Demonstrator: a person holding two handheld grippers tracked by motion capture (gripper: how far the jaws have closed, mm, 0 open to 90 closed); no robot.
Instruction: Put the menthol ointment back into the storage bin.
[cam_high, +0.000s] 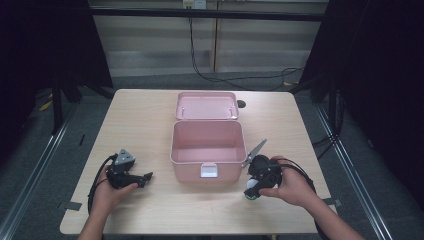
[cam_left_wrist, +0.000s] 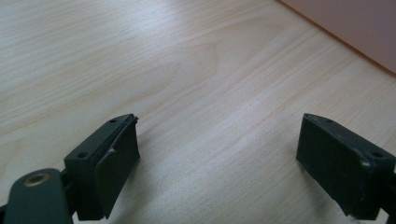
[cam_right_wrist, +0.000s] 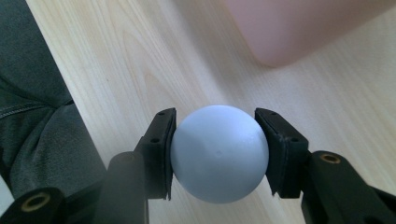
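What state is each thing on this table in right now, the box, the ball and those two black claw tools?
Pink plastic box: open, empty inside, hinged lid laid back flat.
Pale grey-blue ball: clamped between the right gripper's pads.
Right gripper: shut on the ball, beside the box.
Left gripper: jaws wide open, nothing between them, over bare wooden table.
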